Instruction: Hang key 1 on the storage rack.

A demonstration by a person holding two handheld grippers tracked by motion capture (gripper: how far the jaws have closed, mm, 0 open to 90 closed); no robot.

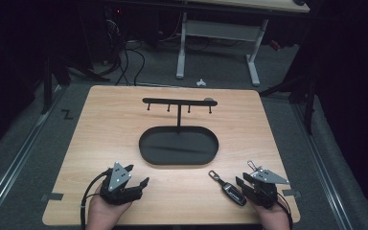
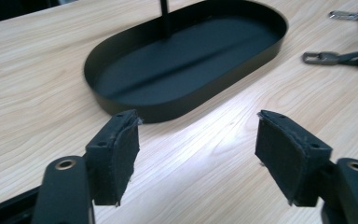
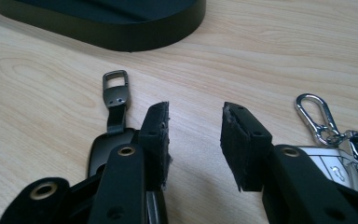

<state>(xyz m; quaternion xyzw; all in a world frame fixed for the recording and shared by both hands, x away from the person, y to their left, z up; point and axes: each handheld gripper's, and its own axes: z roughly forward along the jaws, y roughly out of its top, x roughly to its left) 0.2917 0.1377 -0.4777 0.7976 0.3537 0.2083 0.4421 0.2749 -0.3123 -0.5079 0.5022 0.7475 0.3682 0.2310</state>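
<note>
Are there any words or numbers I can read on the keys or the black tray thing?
None: no word, number or brand can be read anywhere.
Black key fob: no print can be made out.
Silver key fob: small marks on its buttons, too small and cut off to read.
Black tray and its hook rack: plain, no label.
Floor left of the table: a dark Z-shaped mark, which may just be tape.

- Floor point(image 1: 38, 139): grey carpet, dimly lit.
- Desk point(image 1: 105, 124): light wood top, lit from above.
- Second table point(image 1: 220, 33): white legs, behind.
- Cables point(image 1: 127, 60): black, on the floor, rear left.
</note>
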